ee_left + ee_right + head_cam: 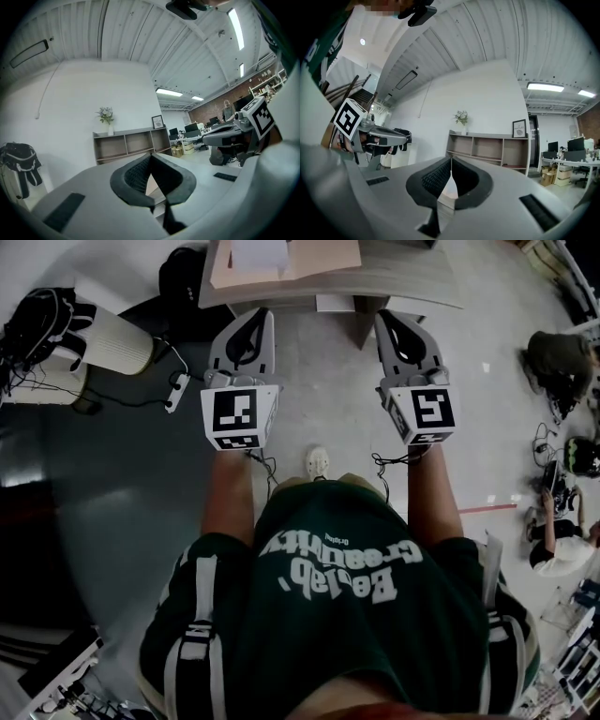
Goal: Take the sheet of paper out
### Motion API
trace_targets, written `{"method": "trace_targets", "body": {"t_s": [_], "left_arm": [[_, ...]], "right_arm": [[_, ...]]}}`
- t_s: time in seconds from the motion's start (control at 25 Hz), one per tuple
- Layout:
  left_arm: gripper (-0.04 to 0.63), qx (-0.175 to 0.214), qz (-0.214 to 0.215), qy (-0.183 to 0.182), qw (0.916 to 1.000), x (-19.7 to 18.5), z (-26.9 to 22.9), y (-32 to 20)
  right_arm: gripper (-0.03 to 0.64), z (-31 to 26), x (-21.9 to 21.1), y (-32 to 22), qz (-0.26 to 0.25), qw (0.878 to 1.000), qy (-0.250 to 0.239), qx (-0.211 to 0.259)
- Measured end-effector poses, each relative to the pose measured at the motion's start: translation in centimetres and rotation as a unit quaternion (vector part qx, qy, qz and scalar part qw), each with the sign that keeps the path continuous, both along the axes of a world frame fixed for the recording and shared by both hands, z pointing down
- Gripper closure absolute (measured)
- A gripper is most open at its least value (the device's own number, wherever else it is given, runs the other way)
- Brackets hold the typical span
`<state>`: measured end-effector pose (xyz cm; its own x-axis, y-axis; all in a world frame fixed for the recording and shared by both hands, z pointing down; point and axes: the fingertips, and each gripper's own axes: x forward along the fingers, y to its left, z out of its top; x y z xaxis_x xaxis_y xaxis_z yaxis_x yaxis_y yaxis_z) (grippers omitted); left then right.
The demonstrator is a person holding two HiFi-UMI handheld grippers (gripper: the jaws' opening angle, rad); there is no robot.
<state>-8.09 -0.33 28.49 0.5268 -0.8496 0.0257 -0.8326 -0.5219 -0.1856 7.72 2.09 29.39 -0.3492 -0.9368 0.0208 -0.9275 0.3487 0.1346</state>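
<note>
At the far end of the head view, a white sheet of paper lies on a tan folder on the surface. The left hand-held gripper and right hand-held gripper are side by side near the surface's front edge. Both have their jaws closed tip to tip and hold nothing.

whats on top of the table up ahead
Tan cardboard lies on the table, with white paper on top of it. Anything under the cardboard or the paper is covered.
</note>
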Motion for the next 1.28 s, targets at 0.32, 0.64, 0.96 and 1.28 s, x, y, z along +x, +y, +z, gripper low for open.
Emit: {"method": "trace_targets", "body": {"t_s": [0.32, 0.64, 0.96, 1.28], "left_arm": [[0.577, 0.005, 0.014, 0.007, 0.9999, 0.1, -0.5, -2.6], [0.577, 0.001, 0.015, -0.003, 0.9999, 0.3, 0.1, -2.8], [0.577, -0.009, 0.001, -0.014, 0.9999, -0.5, 1.0, -5.4], [0.577, -0.010, -0.016, -0.027, 0.9995, -0.1, 1.0, -8.8]], "right_arm": [[0.581, 0.6, 0.2, -2.0, 0.015, 1.000, 0.003, -0.009], [0.580, 0.9, 0.5, -2.7, 0.015, 1.000, -0.006, -0.018], [0.581, 0.8, -0.3, -6.3, -0.004, 1.000, -0.021, -0.001], [0.580, 0.9, -0.3, -10.6, -0.028, 0.999, -0.004, -0.018]]}}
